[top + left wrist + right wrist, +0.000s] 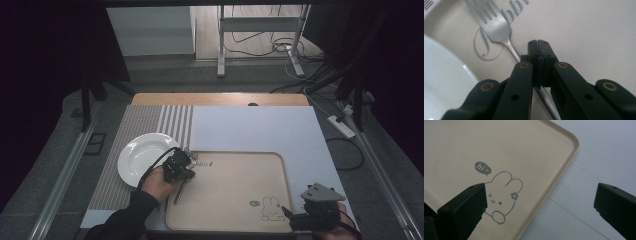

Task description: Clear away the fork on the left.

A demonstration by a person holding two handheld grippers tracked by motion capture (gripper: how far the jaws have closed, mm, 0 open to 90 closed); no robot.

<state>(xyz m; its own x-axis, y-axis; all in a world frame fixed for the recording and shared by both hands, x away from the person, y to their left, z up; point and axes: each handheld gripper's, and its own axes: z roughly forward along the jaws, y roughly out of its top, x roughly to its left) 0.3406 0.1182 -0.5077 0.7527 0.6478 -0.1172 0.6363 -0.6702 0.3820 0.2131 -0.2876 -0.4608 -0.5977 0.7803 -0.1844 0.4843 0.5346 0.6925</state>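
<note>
Your left gripper (539, 47) is clamped on the slim steel fork (495, 26); tilt it and the fork swings toward the round white plate (142, 159) at nine o'clock; your right gripper (540, 200) stands apart

Left gripper (186, 161) holds a fork (180, 188) over the beige tray (280, 200) beside a white plate (135, 162)
</note>
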